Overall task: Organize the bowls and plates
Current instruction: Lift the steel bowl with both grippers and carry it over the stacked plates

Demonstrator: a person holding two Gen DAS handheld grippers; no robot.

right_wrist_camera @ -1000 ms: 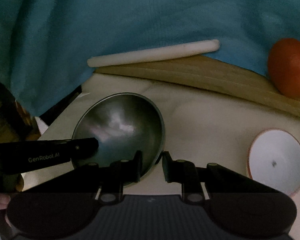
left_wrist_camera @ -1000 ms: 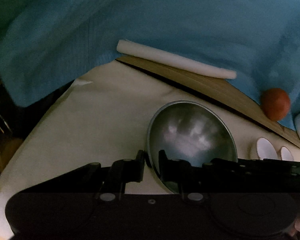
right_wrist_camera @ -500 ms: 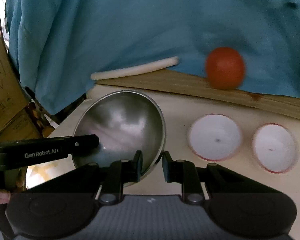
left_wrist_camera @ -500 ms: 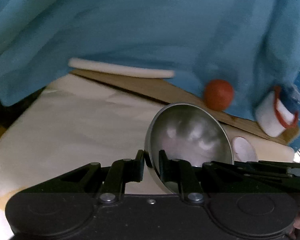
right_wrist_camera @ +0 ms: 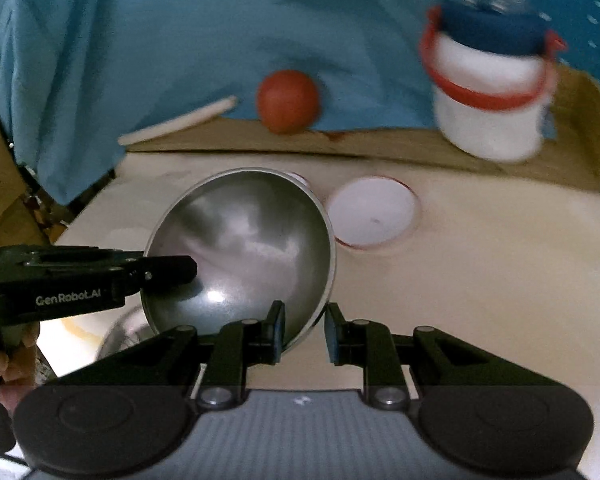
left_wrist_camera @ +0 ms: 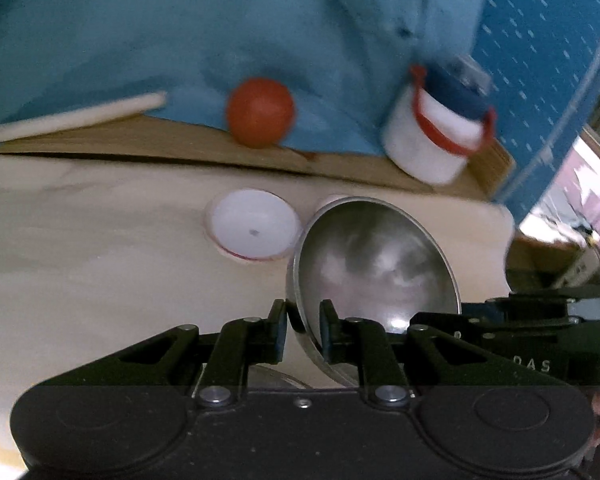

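Observation:
A steel bowl (left_wrist_camera: 374, 264) is held between both grippers above the cream table. My left gripper (left_wrist_camera: 303, 330) is shut on its left rim. My right gripper (right_wrist_camera: 303, 332) is shut on its right rim; the bowl also shows in the right wrist view (right_wrist_camera: 244, 248). The left gripper's finger (right_wrist_camera: 160, 270) shows there, reaching into the bowl from the left. A white dish with a red rim (left_wrist_camera: 254, 229) lies on the table beyond the bowl, also in the right wrist view (right_wrist_camera: 374, 210). A second white dish (right_wrist_camera: 296, 179) peeks out behind the bowl.
A red ball (left_wrist_camera: 260, 112) and a white rod (left_wrist_camera: 76, 118) lie on a wooden board (left_wrist_camera: 180, 142) at the back. A white jar with red clasp and blue lid (left_wrist_camera: 436, 136) stands at its right end. Blue cloth (left_wrist_camera: 180, 20) hangs behind. Another steel vessel (right_wrist_camera: 124, 334) sits below the bowl.
Both grippers have carried the bowl to the right along the table. The ball, white dishes and jar have come into view; the rod has slid left.

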